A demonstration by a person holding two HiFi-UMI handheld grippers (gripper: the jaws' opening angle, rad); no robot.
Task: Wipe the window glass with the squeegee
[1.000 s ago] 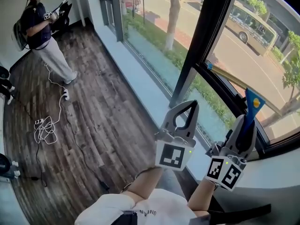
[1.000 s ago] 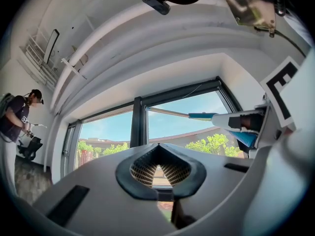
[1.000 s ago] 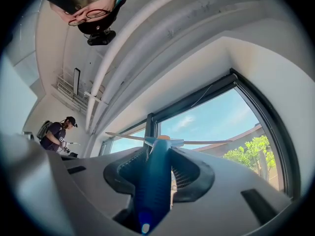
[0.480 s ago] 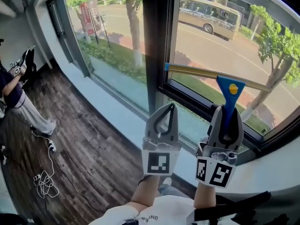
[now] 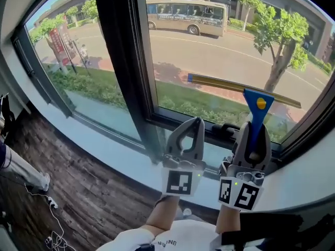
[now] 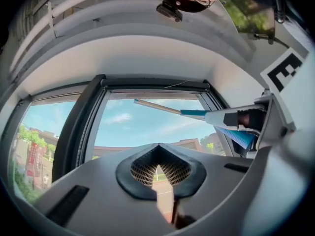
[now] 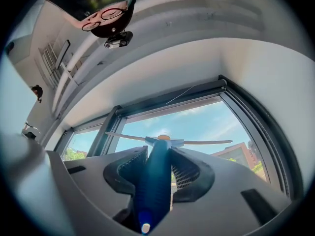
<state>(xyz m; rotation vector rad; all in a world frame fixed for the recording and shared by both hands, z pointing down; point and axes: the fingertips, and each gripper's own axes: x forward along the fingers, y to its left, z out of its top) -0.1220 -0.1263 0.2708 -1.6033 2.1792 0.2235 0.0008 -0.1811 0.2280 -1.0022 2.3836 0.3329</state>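
Note:
In the head view my right gripper [image 5: 253, 128] is shut on the blue handle of the squeegee [image 5: 257, 104]. Its long yellowish blade [image 5: 235, 87] stretches across the lower part of the right window pane [image 5: 220, 46]; I cannot tell whether it touches the glass. The right gripper view shows the handle [image 7: 153, 181] clamped between the pads of the right gripper [image 7: 156, 157], the blade [image 7: 197, 142] beyond. My left gripper [image 5: 194, 122] hovers just left of it, shut and empty. The left gripper view shows the left gripper [image 6: 158, 147] shut, with the squeegee [image 6: 197, 113] at upper right.
A thick dark mullion [image 5: 123, 61] divides the right pane from the left pane [image 5: 68, 51]. A pale windowsill [image 5: 104, 148] runs below both. At the left edge a person's leg [image 5: 18, 169] stands on the wood floor [image 5: 78, 203], with white cables [image 5: 52, 238] nearby.
The view has swung from the floor toward the window. Both grippers now face the right pane, and the squeegee blade sits higher against it. The person has slid almost out of view.

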